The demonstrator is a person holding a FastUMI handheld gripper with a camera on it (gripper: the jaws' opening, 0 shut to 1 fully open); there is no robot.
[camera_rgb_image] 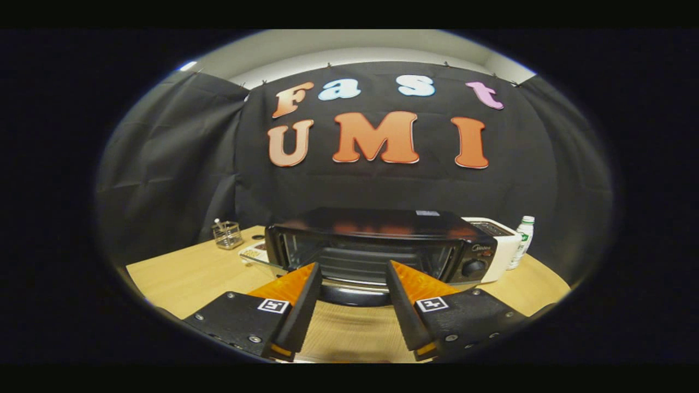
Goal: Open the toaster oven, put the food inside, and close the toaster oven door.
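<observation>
Gripper (352,273): fingers apart, empty, near toaster oven (377,245); door appeared lowered; a careless approach risked striking it.

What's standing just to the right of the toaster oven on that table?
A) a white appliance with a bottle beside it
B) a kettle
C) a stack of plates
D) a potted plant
A: a white appliance sits against the oven, with a bottle beside it; the hand-held gripper hangs open just before the oven.
</observation>
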